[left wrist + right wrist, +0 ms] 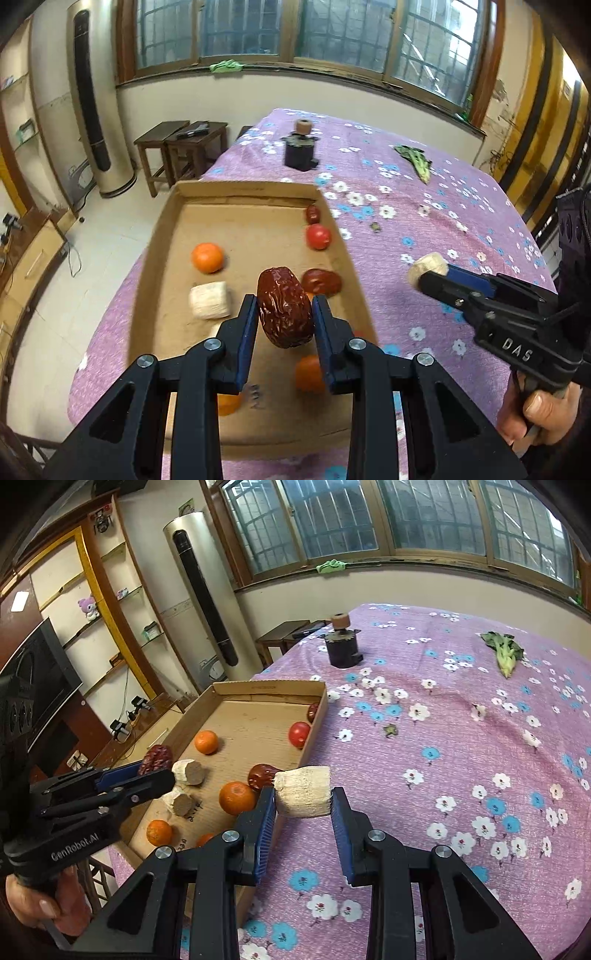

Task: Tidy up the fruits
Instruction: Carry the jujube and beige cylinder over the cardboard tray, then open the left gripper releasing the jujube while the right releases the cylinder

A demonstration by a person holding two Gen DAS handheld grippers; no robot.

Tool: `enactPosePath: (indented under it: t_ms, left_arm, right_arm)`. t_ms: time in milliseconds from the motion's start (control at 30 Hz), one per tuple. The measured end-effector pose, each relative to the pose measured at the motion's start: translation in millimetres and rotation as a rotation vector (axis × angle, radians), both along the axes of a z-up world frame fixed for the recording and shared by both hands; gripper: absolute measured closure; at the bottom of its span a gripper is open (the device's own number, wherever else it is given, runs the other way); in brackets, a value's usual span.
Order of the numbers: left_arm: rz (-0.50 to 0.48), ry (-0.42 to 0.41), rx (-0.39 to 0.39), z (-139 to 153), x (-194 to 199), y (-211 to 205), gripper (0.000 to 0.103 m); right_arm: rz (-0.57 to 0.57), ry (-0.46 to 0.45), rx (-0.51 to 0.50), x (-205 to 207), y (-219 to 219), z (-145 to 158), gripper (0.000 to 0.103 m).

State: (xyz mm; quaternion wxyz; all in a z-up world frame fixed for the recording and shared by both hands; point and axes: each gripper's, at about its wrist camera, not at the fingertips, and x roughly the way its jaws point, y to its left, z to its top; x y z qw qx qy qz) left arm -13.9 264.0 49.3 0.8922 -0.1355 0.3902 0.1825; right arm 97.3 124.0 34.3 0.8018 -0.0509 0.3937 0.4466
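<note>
A shallow cardboard tray [236,192] sits at the left edge of the purple flowered cloth; it also shows in the right wrist view [258,688]. My left gripper [284,314] is shut on a wrinkled red date [284,310] and holds it above the tray. My right gripper [303,799] is shut on a pale cut banana piece [303,792], held just right of the tray's right wall. In the tray lie oranges [207,257], a red tomato [317,236], another banana piece [209,300] and more dates [320,281].
A dark round device with a wooden knob [342,646] stands at the far side of the cloth. A green leafy vegetable [504,651] lies far right. A small dark scrap [390,730] lies mid-cloth. Stools and a tower air conditioner [207,590] stand beyond the table.
</note>
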Motion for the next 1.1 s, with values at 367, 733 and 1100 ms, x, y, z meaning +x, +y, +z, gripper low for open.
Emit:
enactPosePath:
  t_ms: [367,733,1100]
  left_arm:
    - [0.096,0.022,-0.037,-14.8,-43.4,42.6,0.076]
    - [0.092,0.061,-0.072,-36.5,-53.3,45.4,0.076]
    - [0.078,0.092,-0.090,-54.3,-51.6,46.7,0.075]
  right_arm:
    - [0.078,0.001,-0.004,-20.3,29.6,-2.1,0.073]
    - [0.239,0.001,-0.059,-63.5,79.7,-22.1,0.073]
    - [0.283,-0.019,-0.150,-74.3,108.4,-46.0,0.073]
